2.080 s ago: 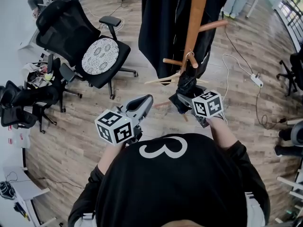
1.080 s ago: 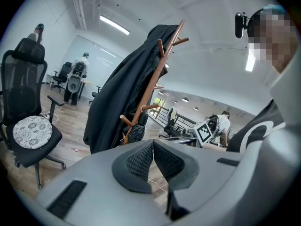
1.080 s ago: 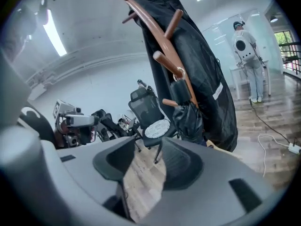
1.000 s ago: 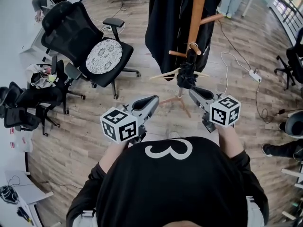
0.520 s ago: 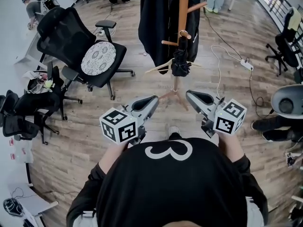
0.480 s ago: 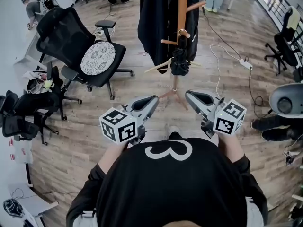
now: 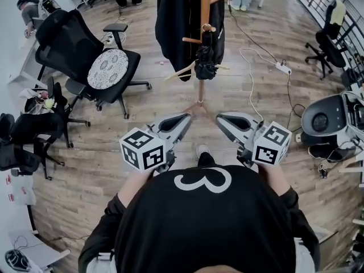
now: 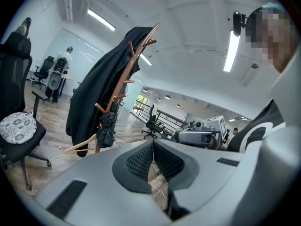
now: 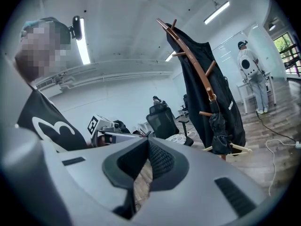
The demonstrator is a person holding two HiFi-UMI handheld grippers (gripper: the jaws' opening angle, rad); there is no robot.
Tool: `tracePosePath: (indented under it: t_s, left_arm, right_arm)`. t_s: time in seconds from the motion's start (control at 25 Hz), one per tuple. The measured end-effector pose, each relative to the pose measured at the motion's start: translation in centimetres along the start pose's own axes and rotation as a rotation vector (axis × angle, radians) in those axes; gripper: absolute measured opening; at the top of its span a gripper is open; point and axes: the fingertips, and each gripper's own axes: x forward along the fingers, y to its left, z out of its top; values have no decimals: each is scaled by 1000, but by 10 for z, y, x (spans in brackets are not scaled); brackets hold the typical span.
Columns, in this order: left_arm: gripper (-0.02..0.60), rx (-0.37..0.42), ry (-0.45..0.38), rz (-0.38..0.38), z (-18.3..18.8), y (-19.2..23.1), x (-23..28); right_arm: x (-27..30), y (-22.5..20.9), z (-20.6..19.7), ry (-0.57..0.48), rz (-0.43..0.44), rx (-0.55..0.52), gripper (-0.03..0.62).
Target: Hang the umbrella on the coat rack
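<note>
umbrella point(image 7: 205, 63) folded, black, hanging by its handle loop from a low peg of coat rack point(image 7: 205, 1), just beside black coat point(image 7: 173, 27). left gripper point(image 7: 185, 118) and right gripper point(image 7: 219, 119) well apart from it, low near chest, both clenched, nothing between jaws.

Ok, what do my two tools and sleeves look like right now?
Both the left tool and right tool are grey shells with black ribbed pads; each carries a white cube with black square markers. Sleeves are black.
</note>
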Motion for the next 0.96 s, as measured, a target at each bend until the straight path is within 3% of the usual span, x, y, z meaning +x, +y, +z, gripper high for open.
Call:
tracePosePath:
  t_s: [0.52,0.96]
  left_arm:
    - [18,14,6,-57,-12,-25,-3]
    - [18,22,-15,-49,-9,-18,-15]
  right_arm:
    - [-11,5,-24,29,-80,26,26]
    - [5,10,-27,44,-51,25,26]
